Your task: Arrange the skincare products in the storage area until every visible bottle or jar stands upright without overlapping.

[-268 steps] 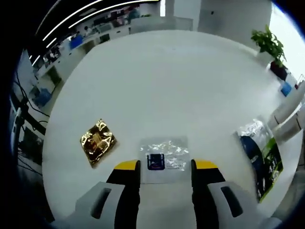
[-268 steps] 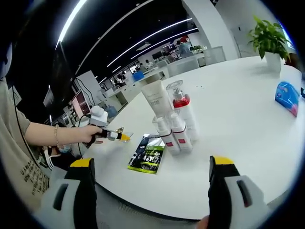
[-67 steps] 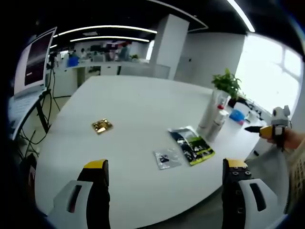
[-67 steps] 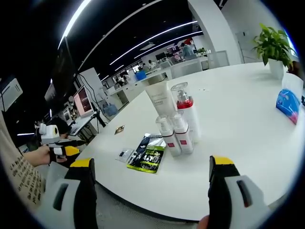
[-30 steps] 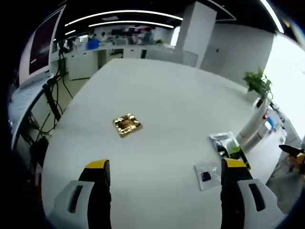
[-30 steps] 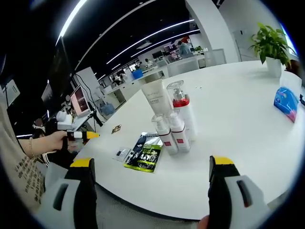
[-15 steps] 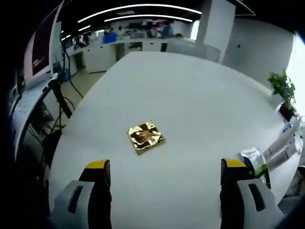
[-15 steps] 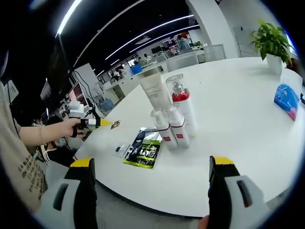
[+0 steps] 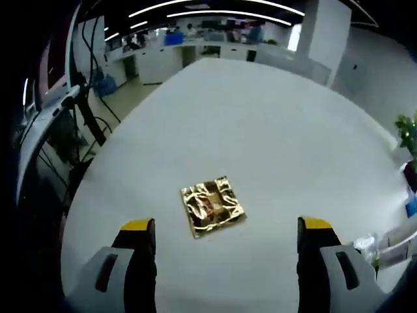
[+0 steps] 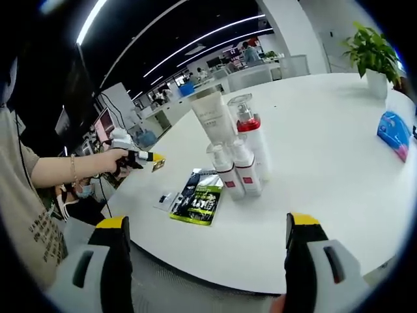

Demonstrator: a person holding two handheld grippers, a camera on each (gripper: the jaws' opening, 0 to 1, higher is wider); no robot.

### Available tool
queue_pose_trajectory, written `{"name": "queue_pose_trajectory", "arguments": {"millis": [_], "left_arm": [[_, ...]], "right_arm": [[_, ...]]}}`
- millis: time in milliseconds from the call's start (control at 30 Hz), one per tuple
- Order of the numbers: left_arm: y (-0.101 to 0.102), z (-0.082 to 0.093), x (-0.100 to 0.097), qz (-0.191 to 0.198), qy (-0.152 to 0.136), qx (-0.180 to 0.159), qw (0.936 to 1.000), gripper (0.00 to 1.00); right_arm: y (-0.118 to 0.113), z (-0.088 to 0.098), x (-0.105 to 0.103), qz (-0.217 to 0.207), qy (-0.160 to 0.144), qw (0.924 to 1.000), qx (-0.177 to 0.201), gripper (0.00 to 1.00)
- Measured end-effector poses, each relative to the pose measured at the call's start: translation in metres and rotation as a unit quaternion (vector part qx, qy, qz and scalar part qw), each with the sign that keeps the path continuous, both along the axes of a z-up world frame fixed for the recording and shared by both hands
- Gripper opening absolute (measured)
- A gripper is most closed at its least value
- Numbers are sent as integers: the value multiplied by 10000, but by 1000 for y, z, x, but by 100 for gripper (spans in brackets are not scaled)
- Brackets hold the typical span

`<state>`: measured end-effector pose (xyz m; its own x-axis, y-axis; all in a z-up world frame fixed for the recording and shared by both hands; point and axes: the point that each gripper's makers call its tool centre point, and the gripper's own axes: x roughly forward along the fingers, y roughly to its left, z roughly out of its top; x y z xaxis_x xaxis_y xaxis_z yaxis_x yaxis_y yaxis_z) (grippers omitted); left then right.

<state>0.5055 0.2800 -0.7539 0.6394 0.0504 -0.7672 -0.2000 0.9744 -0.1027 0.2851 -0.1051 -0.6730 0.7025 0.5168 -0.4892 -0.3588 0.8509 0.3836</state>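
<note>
Right gripper view: white table (image 10: 326,169); standing near its middle, a white tube (image 10: 212,117), a red-collared pump bottle (image 10: 251,140) and two small pump bottles (image 10: 238,171), upright and clustered. Green-black sachet (image 10: 197,197) flat just beside them; small clear sachet (image 10: 166,199) beyond it. Right gripper (image 10: 208,228) spread, holding nothing. Left gripper (image 9: 225,225), jaws wide apart, above the gold foil sachet (image 9: 212,206).

on the table (image 10: 339,163), four bottles (image 10: 236,153) stand clustered together. just left of the cluster lies a flat sachet (image 10: 197,197), with a smaller packet (image 10: 165,199) just beyond it. farther left of the cluster lies a foil packet (image 9: 212,207), well apart.
</note>
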Motion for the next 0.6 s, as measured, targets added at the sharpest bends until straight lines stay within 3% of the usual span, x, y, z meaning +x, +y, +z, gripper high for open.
{"name": "queue_pose_trajectory", "arguments": {"millis": [200,600], "left_arm": [[10,-5,10,220,100,175,9996,82],[11,-19,2,270,365,380,9982,76]], "right_arm": [[3,-4,-1,63,106,9999,-76,99],[1,-8,-3,58,187,9996,-186,99]]}}
